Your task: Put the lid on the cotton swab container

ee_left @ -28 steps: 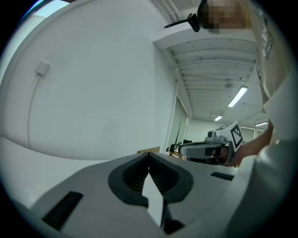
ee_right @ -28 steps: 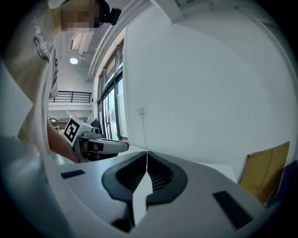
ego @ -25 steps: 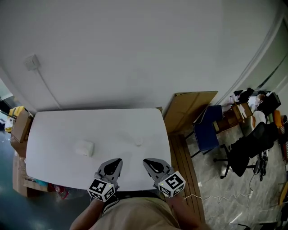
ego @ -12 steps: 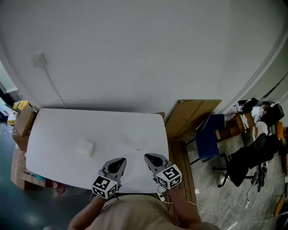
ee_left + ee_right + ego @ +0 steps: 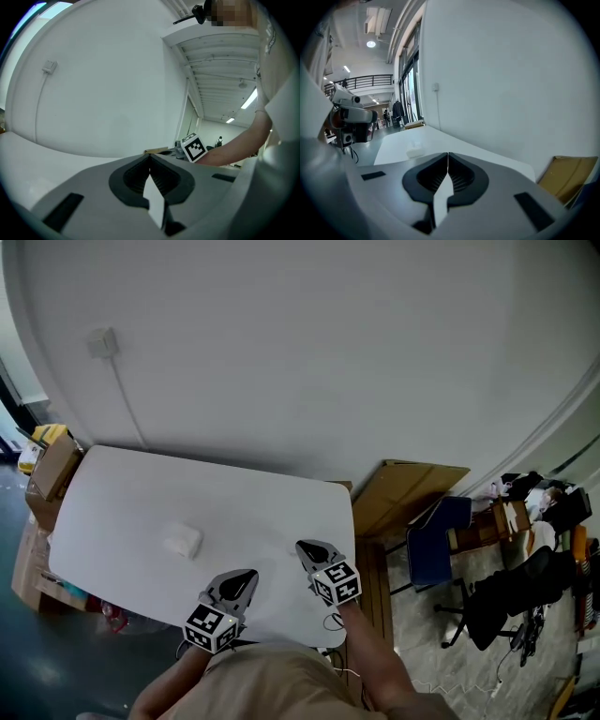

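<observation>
White plain wall fills the upper half of the head view, with a white rectangular tabletop [image 5: 122,498] below it. On that tabletop, toward its left, sits a small white boxy cotton swab container [image 5: 181,541]; its lid is too faint to pick out against the white surface. Near the front edge, the left tool [image 5: 247,575] and the right tool [image 5: 302,547] hover apart from the container, both with jaws together. A brown cardboard panel [image 5: 403,495] leans beyond the tabletop's right end; the person's arms are cut off at the bottom.

From the left gripper view, the left tool [image 5: 150,161] has its jaws pressed together on nothing, and the right tool's marker cube [image 5: 194,147] shows behind them.

From the right gripper view, the right tool [image 5: 448,161] is likewise pressed together and empty; the container [image 5: 415,150] is a small pale blur on the tabletop [image 5: 440,140] beyond.
</observation>
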Motion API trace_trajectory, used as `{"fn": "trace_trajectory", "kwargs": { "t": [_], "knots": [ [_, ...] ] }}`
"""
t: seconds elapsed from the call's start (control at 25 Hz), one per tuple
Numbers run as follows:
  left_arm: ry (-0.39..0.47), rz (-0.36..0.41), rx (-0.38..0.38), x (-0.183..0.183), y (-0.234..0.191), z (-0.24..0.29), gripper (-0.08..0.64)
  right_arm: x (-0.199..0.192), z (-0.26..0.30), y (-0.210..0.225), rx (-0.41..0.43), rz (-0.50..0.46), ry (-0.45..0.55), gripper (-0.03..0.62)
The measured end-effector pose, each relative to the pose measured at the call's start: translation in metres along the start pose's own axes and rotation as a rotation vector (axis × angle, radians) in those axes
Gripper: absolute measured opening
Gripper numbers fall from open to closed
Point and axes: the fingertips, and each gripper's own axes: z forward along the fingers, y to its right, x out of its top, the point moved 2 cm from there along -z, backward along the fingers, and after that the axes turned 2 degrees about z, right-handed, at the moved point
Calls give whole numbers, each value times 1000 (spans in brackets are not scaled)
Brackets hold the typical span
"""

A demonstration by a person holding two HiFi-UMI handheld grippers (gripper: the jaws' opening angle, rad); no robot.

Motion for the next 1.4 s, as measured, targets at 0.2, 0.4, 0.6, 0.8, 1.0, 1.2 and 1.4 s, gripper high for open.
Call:
{"fn": "trace_trajectory", "kwargs": {
  "t": [0.2,0.4,0.6,0.8,1.0,1.2,1.4],
  "knots": [
    [-18,-1,19,-5,-13,-7,14,-4,32,14,8,21,-74,17],
    [-13,6,30,-3,-19,-8,14,-19,51,26,5,20,-172,17],
    [-3,9,38,3,-24,-8,13,-44,57,29,10,38,-258,17],
    [-2,5,53,2,-28,-10,14,-61,59,26,18,15,-310,17],
    [-11,6,56,0,-27,-12,13,-69,61,24,18,38,-325,17],
    [-16,2,68,-2,-27,-15,14,-71,62,25,30,50,-337,17],
    [-12,0,74,-1,-28,-17,13,-74,65,28,24,102,-364,17]
  ]
}}
